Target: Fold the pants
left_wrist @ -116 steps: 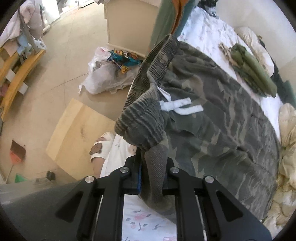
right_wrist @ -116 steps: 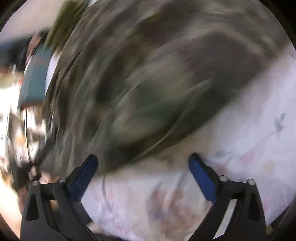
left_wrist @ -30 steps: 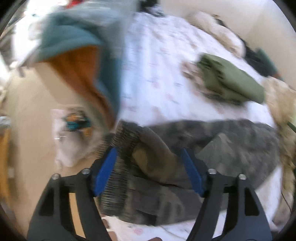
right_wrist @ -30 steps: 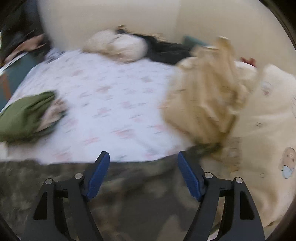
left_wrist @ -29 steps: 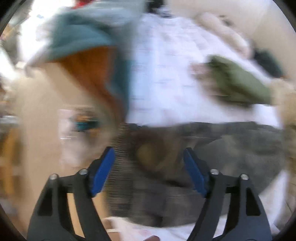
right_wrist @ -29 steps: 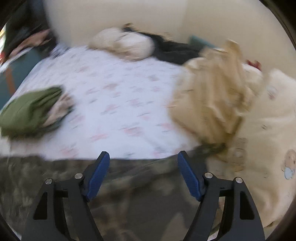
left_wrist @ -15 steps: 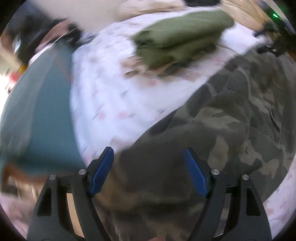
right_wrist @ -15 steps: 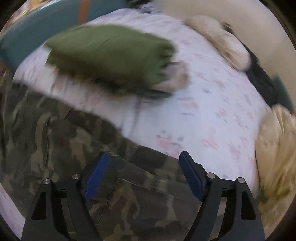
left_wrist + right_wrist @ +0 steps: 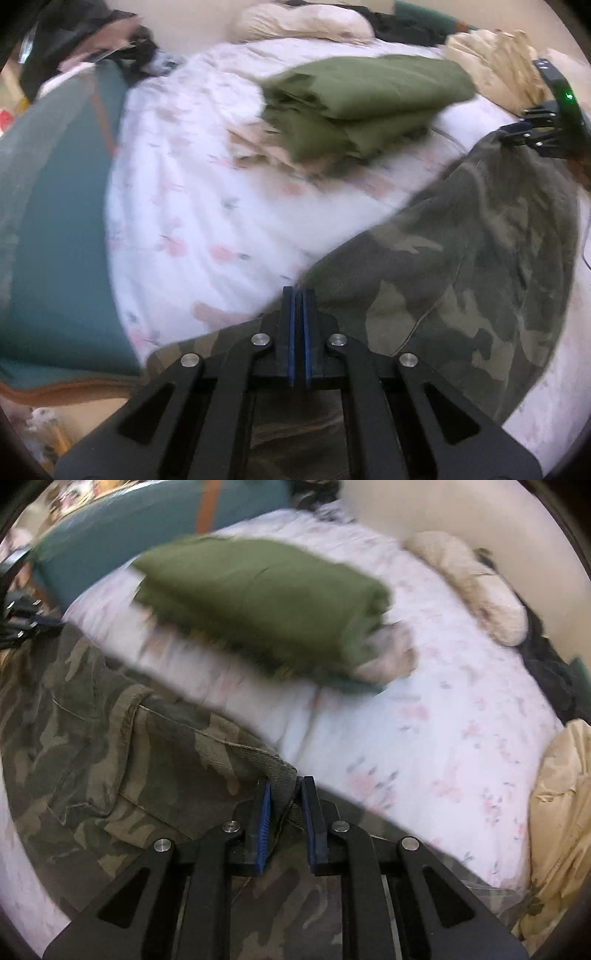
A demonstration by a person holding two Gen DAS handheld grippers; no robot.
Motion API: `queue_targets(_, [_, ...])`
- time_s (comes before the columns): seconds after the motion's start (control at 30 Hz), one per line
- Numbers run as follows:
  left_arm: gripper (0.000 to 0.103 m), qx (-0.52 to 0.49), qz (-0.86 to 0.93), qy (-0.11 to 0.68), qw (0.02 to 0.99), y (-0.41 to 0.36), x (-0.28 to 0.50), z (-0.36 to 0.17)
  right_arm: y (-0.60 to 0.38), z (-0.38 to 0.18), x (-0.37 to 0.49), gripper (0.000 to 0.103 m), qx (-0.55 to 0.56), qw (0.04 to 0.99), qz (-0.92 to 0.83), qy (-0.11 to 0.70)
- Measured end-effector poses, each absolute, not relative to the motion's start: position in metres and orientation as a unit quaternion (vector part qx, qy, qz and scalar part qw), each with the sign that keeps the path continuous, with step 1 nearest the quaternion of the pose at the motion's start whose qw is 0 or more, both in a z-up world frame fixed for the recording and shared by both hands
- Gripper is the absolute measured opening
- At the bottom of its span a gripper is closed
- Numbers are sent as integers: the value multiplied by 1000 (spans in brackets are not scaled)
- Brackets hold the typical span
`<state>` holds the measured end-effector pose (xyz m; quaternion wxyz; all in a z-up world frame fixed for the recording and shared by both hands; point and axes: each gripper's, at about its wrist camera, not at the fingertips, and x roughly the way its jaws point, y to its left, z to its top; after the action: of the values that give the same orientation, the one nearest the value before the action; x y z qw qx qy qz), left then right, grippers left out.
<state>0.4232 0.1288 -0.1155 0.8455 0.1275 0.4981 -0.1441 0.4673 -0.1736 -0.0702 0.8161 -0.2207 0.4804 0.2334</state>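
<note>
1. The bed, under a white floral sheet, has open room left of the pants.
2. Camouflage twill pants lie rumpled along its near edge.
3. A folded green garment sits farther back.
4. The right tongs have just closed on the pants' far edge; the left tongs are shut, and whether they hold cloth I cannot tell.

A bed with a white floral sheet fills the room; behind it rises a plain cream wall, and beside it stands teal furniture.
</note>
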Motion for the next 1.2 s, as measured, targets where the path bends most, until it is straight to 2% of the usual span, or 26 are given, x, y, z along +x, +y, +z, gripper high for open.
queue_targets(0.07, [3,134,-98,505,847,125,432,-126,-173,-74,477,13,-200,830,211,477])
queue_targets(0.17, [13,177,-68,524,831,107,434,-149,-177,-100,493,16,-173,828,148,512])
queue_targets(0.23, [39,220,-41,505,833,98,426,-149,-178,-110,491,38,-184,830,117,514])
queue_targets(0.27, [48,221,-43,490,842,94,419,-143,-186,-102,484,55,-177,846,101,493])
queue_targets(0.3, [59,205,-51,477,853,93,409,-133,-192,-96,480,59,-166,854,100,483])
queue_targets(0.4, [67,130,-93,454,877,90,377,-109,-234,-77,448,59,-113,873,99,464])
queue_targets(0.43, [73,111,-102,451,880,88,368,-104,-252,-74,435,59,-109,876,88,461])
queue_targets(0.57, [75,35,-111,488,865,73,350,-117,-366,-63,381,63,-54,887,-15,458])
queue_targets(0.67, [75,77,-106,533,836,54,348,-157,-468,-61,341,66,16,877,-125,463])
queue_targets(0.73, [80,90,-91,590,797,51,351,-197,-530,-69,317,66,64,855,-186,479])
queue_targets(0.77, [83,77,-97,568,813,54,348,-198,-553,-78,306,67,77,842,-205,492])
queue_targets(0.87, [84,86,-90,573,810,50,349,-194,-570,-93,286,63,75,840,-197,501])
queue_targets(0.93, [84,59,-68,584,807,55,347,-185,-567,-92,279,65,83,856,-181,477])
queue_targets(1.03, [84,34,-50,576,815,59,338,-168,-563,-105,289,65,112,848,-181,486])
queue_targets(1.07, [84,36,-41,575,816,58,334,-164,-562,-113,298,59,118,843,-182,493])
queue_targets(1.1, [84,37,-34,580,813,58,331,-164,-559,-119,306,28,113,837,-197,498])
queue_targets(1.13, [84,32,-29,588,808,57,326,-167,-559,-121,309,6,119,837,-197,496])
queue_targets(1.17, [84,26,-25,600,799,58,321,-172,-559,-120,310,1,131,838,-203,489])
queue_targets(1.2, [84,26,-23,602,797,59,315,-177,-562,-115,307,1,146,843,-215,472])
